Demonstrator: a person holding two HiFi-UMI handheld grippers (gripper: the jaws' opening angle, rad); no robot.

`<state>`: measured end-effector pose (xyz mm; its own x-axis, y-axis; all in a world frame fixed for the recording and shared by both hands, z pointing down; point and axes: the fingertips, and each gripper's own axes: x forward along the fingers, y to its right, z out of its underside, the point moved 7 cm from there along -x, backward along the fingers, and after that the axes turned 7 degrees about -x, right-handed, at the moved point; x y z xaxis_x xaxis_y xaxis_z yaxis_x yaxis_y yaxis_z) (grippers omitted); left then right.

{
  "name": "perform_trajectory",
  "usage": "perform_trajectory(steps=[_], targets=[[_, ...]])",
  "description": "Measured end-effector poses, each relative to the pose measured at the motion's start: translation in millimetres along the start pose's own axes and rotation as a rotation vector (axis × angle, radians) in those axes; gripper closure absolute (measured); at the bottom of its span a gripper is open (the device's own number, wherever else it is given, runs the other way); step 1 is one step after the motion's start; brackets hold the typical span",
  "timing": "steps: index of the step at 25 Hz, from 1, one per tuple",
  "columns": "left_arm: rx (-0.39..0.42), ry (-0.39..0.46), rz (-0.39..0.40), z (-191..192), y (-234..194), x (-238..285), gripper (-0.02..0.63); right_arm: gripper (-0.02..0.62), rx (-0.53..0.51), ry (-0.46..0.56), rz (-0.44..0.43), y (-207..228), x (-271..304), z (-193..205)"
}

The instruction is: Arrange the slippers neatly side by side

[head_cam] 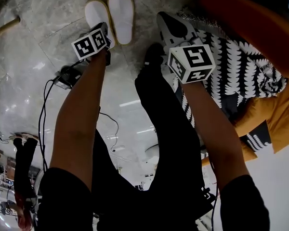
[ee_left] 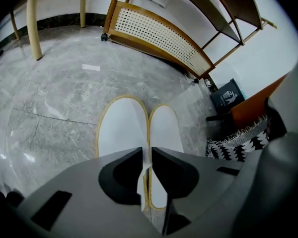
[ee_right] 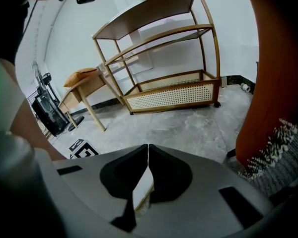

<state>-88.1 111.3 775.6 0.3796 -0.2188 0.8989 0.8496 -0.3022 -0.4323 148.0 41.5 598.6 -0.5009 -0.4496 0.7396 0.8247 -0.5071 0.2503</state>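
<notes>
L gripper [ee_left: 149, 165]: jaws a little spread, only a narrow gap, pinching nothing. Just past the tips, at 12 o'clock, the two white slippers [ee_left: 123, 125] lie on the grey floor [ee_left: 54, 98], side by side w/ inner edges touching. R gripper [ee_right: 148, 158]: jaws pressed together, nothing held. In head view a black-white rug [head_cam: 241, 66] lies at approx. 4 o'clock of the slippers. A rattan shelf [ee_left: 159, 36] stands further off at 12 o'clock.

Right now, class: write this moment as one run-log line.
slippers: side by side on floor | left gripper: open above them | right gripper: shut, empty
</notes>
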Motion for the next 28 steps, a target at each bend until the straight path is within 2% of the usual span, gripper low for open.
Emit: perform_trajectory(steps=[2,4,8,11,16,18,22,25,28], targets=[[0.016,-0.004,0.007,-2.1,1.4,-4.5,0.458,0.561,-0.003,-0.005,0.000,-1.2,-0.7,-3.6],[0.032,0.004,0.013,-10.9,4.4,-16.0,0.445,0.561,-0.009,-0.005,0.001,-2.9,-0.2,-12.8],[0.043,0.043,0.021,-29.5,18.6,-66.7,0.522,0.561,-0.016,0.003,0.000,-16.9,-16.6,-42.7],[0.045,0.086,0.030,-45.8,35.4,-126.1,0.575,0.561,-0.007,0.016,-0.001,-40.6,-49.0,-74.7],[0.007,0.139,0.126,-83.5,89.3,-241.1,0.591,0.561,-0.037,0.083,-0.029,-77.0,-119.3,-155.9],[0.056,0.205,0.182,-105.2,122.3,-292.1,0.591,0.561,-0.061,0.133,-0.028,-84.6,-150.8,-196.3],[0.214,0.369,0.325,-131.1,191.8,-408.4,0.591,0.563,-0.118,0.203,-0.029,-105.4,-227.2,-270.2],[0.337,0.491,0.371,-140.0,244.6,-497.6,0.591,0.563,-0.144,0.272,-0.028,-111.1,-295.9,-324.8],[0.405,0.636,0.395,-146.8,293.1,-583.2,0.591,0.563,-0.164,0.359,-0.033,-115.2,-364.4,-373.0]])
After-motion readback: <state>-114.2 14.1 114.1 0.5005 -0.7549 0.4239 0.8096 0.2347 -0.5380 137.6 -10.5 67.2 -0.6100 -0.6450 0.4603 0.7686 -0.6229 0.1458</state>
